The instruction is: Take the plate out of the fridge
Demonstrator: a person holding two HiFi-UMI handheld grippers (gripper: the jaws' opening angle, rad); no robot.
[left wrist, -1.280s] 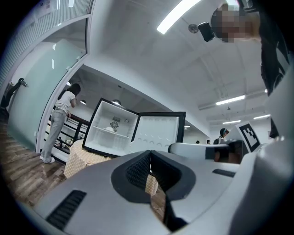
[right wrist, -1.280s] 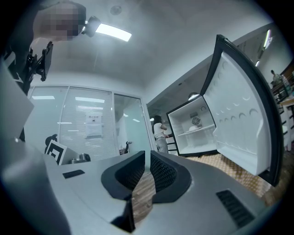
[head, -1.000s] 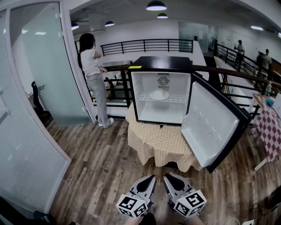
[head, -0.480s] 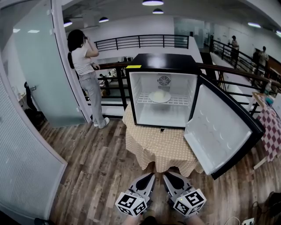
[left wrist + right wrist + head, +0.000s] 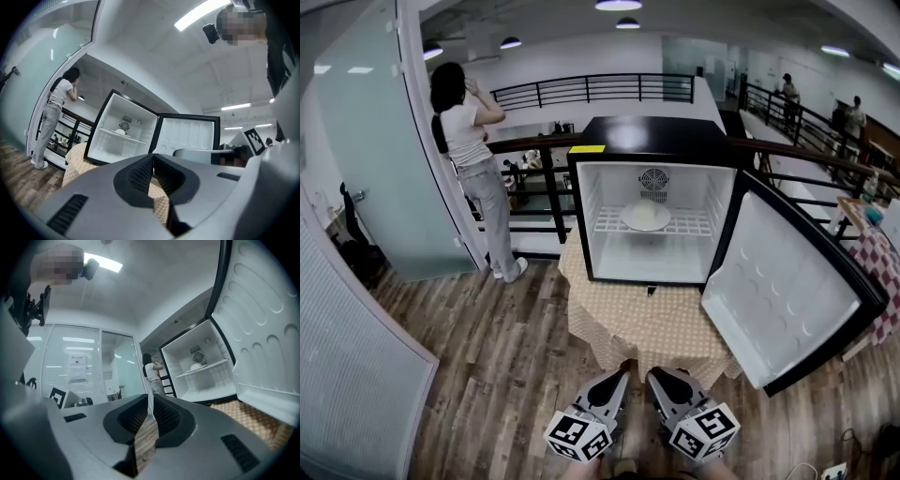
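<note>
**Plate on fridge shelf, both jaws clenched, nothing held**

Plate (image 5: 645, 216) sits mid-shelf on the white wire shelf (image 5: 689, 227) inside the fridge (image 5: 647, 136), just below the rear fan. The fridge stands on the cloth-covered counter (image 5: 637, 319) with its door (image 5: 787, 281) swung wide to my right, so access is clear.

Handling, my read: the plate is pale, probably ceramic or hard plastic. That means stiff, smooth, slippery at the rim and breakable if dropped. There may be a pale mound on it, but it's too small to tell from here. I'd assume a load and keep it level. Best grip is the near rim edge, one jaw over and one under, with the other gripper supporting the far side. The wire shelf gives room to slip a jaw under the lip.

Pose: my left gripper (image 5: 622, 375) and right gripper (image 5: 657, 377) hang low and close together in front of me, side by side, tips angled up toward the fridge and well short of the counter. Each gripper view shows the jaws pressed together at the tips with nothing between them. Both need opening before the reach.

A person (image 5: 473, 150) stands at the railing to the left, well clear of my path.
</note>
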